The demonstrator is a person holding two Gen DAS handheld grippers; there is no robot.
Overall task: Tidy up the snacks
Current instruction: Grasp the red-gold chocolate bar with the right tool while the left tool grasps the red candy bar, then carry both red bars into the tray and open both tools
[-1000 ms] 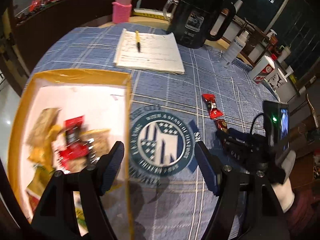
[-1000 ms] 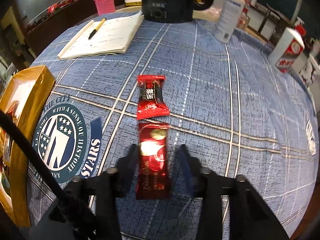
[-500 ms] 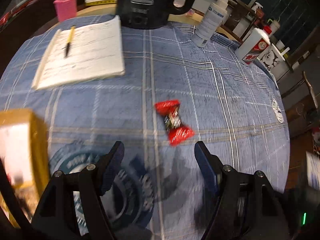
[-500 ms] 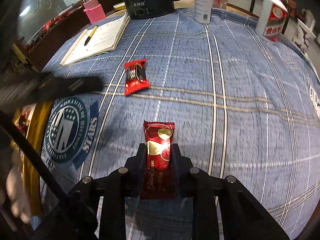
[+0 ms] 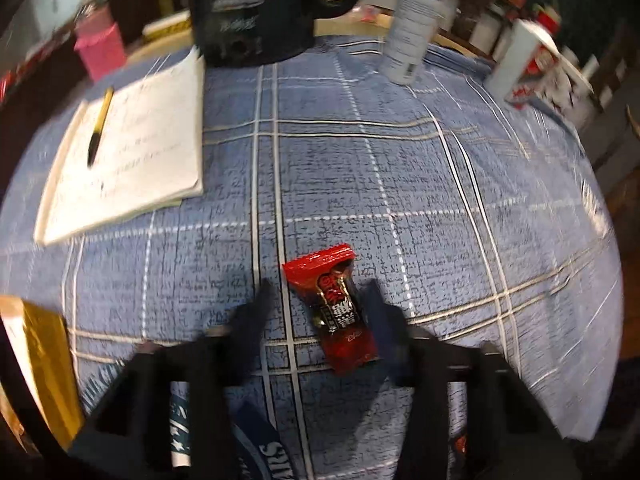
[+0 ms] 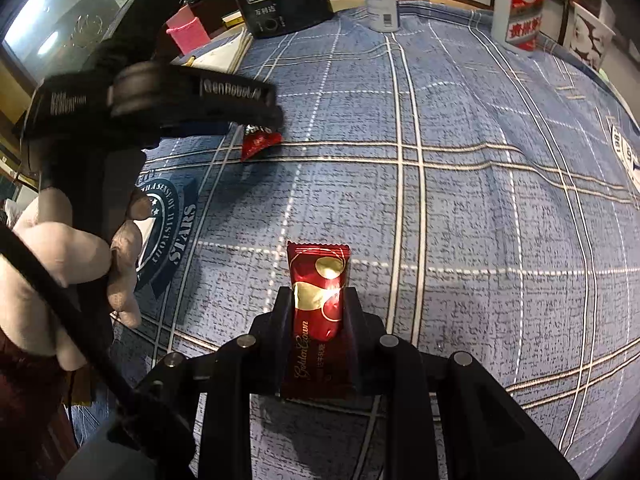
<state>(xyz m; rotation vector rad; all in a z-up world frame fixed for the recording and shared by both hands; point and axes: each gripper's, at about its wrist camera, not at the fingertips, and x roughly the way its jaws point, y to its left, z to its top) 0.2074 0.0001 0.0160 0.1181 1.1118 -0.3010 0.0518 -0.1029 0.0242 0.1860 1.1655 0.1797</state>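
Crinkly red foil is the story on this blue checked tablecloth (image 5: 420, 184). At the table's left edge, a yellow-taped cardboard box (image 5: 44, 356) shows only a corner of its rim; what lies inside cannot be seen from either camera. Toward the table's far left, a white notebook (image 5: 132, 148) carries a yellow pen (image 5: 99, 128), with a pink cup (image 5: 102, 46) and a black electric kettle (image 5: 256, 8) behind. Near the middle, the left gripper (image 5: 320, 304) hangs low over a bright red snack packet with black lettering (image 5: 336, 312), its fingers (image 5: 256, 316) apart on either side and the packet lying flat on the cloth, closer to the right-hand finger. The pouch looks light, soft and slick; a squeeze across its padded middle, not the thin crimped ends, should hold best, though a firm pinch may crush what is inside. Further right, the right gripper (image 6: 318, 312) has its fingers (image 6: 280, 320) pressed together on a dark red and gold wrapped wafer bar (image 6: 318, 312), held across its width with the crimped top end poking forward above the table. Glossy film of that kind may slide if tilted. Along the table's far right edge stand a white plastic bottle (image 5: 416, 20) and a red-and-white carton (image 6: 520, 4).
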